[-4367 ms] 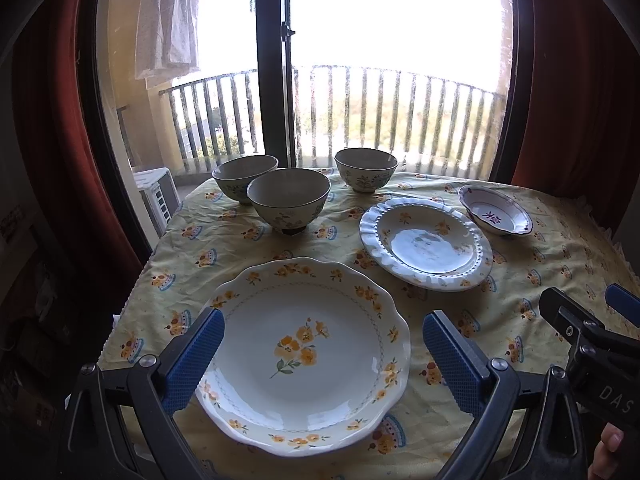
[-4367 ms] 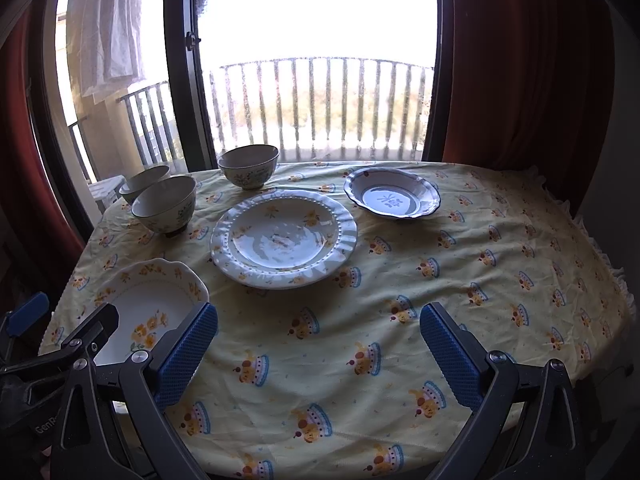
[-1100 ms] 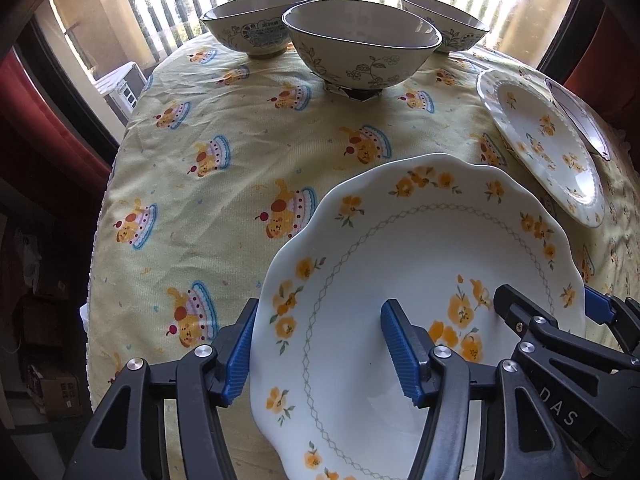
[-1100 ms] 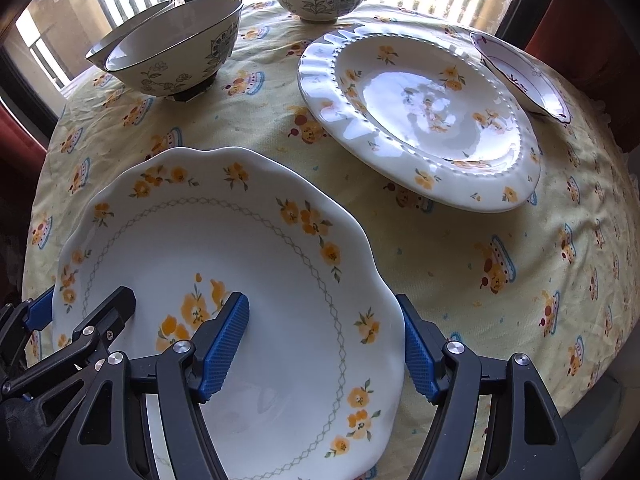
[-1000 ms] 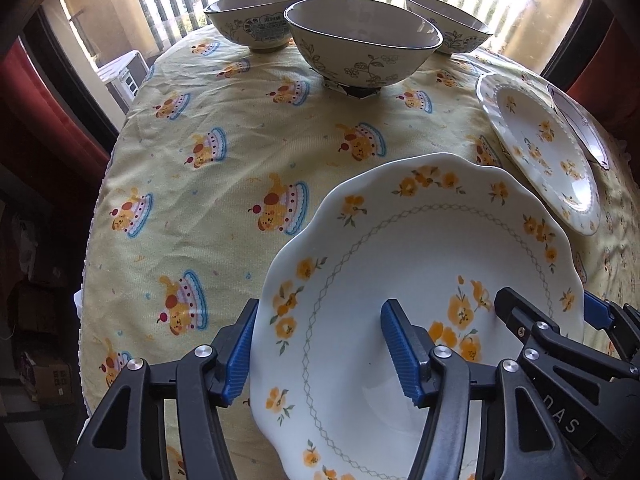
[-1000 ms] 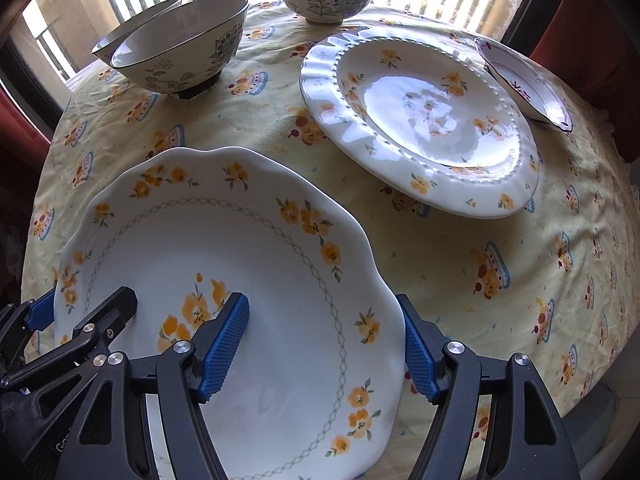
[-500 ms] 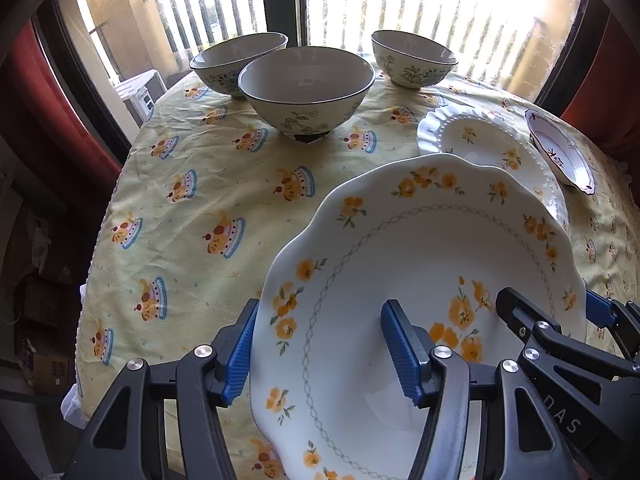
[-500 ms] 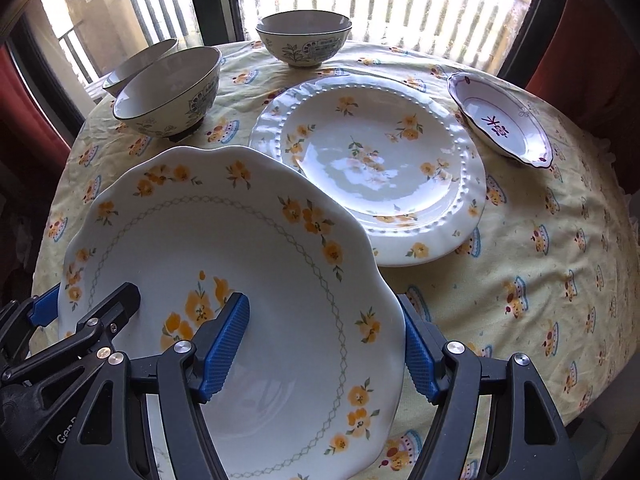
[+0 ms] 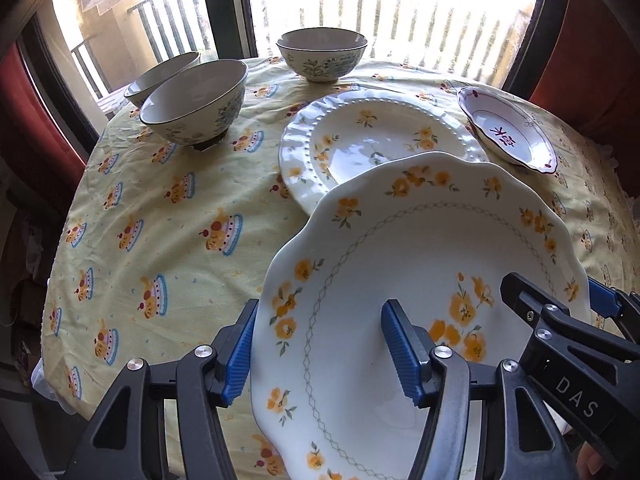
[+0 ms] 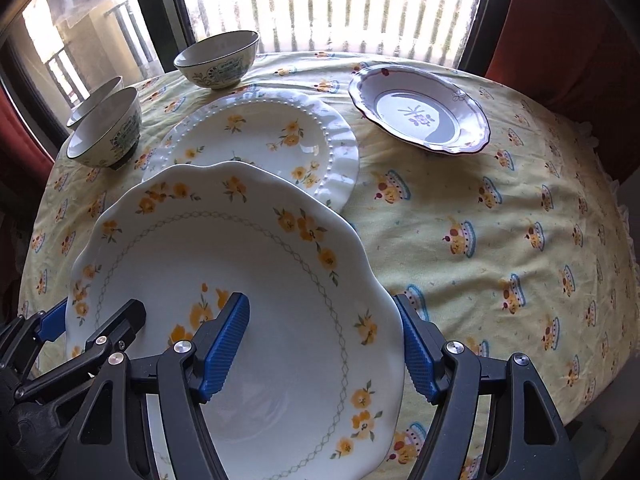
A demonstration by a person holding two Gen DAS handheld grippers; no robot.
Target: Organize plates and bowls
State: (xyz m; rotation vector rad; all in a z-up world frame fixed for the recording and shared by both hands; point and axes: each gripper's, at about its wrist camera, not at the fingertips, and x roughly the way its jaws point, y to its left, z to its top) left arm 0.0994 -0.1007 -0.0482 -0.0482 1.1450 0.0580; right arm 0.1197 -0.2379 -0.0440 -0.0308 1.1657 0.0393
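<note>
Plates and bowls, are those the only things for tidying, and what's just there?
For the job: scalloped flower plate held by left tongs and right tongs; beaded plate; purple-rimmed dish; three bowls.

Just there: tablecloth, red curtains.

Left gripper, low in its frame, clamps the plate rim; right gripper, bottom centre, clamps the opposite rim. Both point steeply down, side by side.

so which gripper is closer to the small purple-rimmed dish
Right. The right gripper holds the flowered plate's edge on the dish's side; the left gripper holds the opposite edge, farther away.
</note>
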